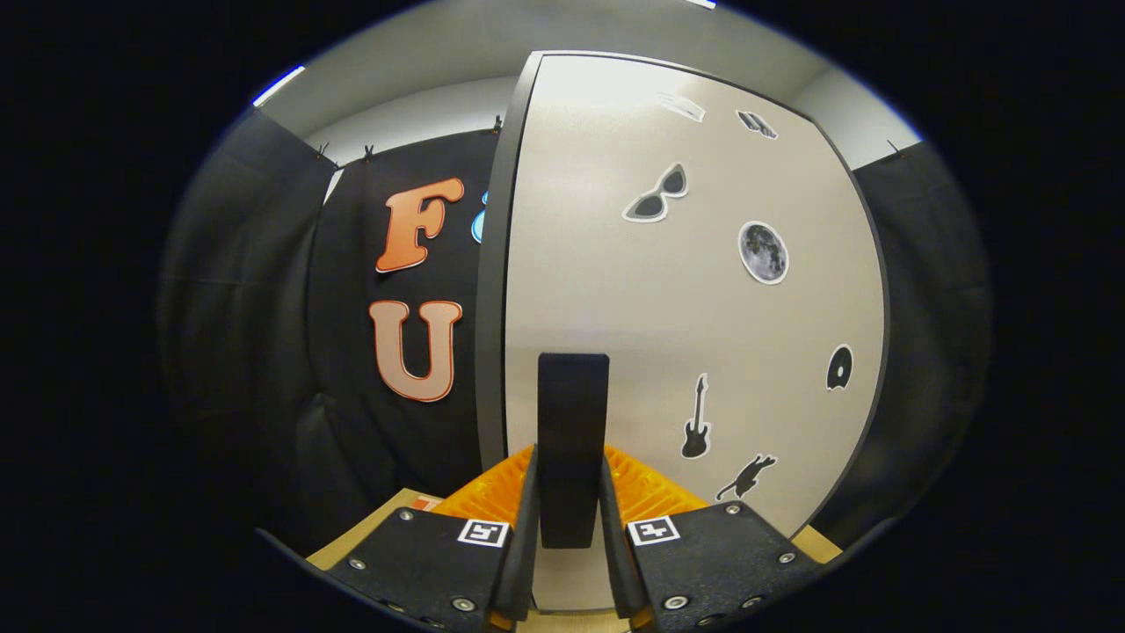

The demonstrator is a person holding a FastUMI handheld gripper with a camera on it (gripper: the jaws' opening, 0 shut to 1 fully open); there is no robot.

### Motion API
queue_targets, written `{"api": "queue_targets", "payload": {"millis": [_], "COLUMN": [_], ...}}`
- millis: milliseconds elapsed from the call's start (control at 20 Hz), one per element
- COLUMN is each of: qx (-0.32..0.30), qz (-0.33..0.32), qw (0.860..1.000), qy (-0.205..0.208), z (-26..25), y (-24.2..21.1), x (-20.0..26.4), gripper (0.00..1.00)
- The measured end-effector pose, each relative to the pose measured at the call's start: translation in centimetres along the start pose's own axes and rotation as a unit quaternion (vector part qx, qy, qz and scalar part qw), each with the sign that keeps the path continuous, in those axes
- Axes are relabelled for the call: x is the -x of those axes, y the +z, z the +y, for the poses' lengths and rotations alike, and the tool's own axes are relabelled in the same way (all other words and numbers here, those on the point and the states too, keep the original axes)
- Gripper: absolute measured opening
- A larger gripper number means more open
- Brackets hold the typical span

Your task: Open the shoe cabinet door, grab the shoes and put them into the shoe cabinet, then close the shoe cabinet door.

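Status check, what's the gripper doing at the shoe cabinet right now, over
Gripper shut on the door handle. Cabinet door swung part open, stickers facing the camera. Nothing in the way.

Light: bright overhead glare on upper cabinet door [685, 290]
Shadows: dim cloth walls
Distortion: fisheye bends door edges
Focus: sharp centre, soft rim

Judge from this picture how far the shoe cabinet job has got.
Done: nothing visible yet. In hand: the tool is shut on the black handle of the cabinet door, which looks swung ajar. Left: placing the shoes inside, then closing the door.
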State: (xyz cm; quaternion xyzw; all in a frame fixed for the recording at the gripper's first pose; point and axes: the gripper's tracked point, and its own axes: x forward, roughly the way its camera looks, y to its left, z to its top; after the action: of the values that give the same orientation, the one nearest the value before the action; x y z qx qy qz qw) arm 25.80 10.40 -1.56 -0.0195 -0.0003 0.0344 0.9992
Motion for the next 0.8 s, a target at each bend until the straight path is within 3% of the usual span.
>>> {"api": "queue_targets", "payload": {"millis": [800], "qx": [-0.010], "qz": [0.002], "qw": [1.000], "qy": [-0.001], "z": [-3.0], "y": [0.1], "x": [8.5], "gripper": [0.34]}}
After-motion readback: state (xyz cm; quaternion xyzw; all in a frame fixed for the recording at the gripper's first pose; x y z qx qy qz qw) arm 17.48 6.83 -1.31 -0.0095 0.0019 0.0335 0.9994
